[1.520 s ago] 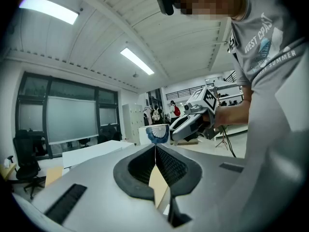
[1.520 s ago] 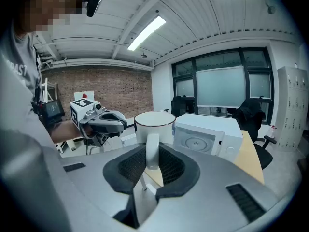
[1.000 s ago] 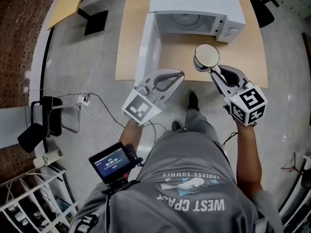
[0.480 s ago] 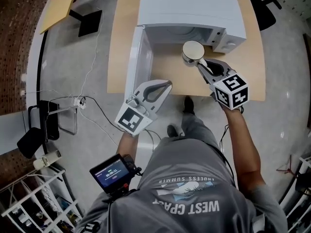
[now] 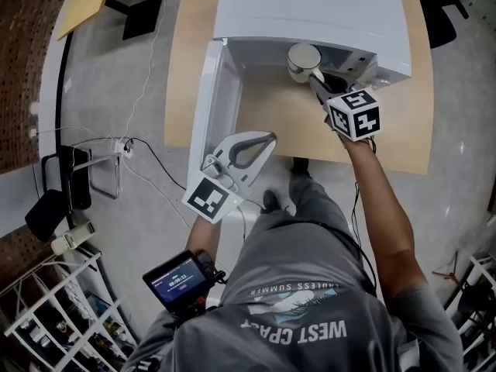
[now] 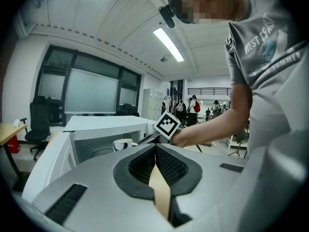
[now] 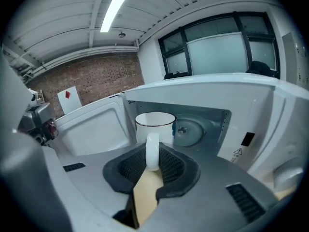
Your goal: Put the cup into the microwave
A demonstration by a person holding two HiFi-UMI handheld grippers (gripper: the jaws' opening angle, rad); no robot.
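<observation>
white cup [image 7: 155,125], dark rim — handle pinched in right gripper [image 7: 152,154]; left gripper [image 6: 155,149] with jaws together

Your cup [image 7: 154,123] is white with a thin dark rim. The microwave [image 5: 310,10] is white outside and pale grey inside. Your right gripper [image 5: 318,82] and left gripper [image 5: 266,141] have light grey shells with black ribbed pads [image 7: 130,164]. Their marker cubes [image 5: 355,115] show black squares on white. The table [image 5: 287,126] is light tan wood and the floor [image 5: 139,130] is grey. Your shirt [image 5: 310,285] is grey with white lettering.
</observation>
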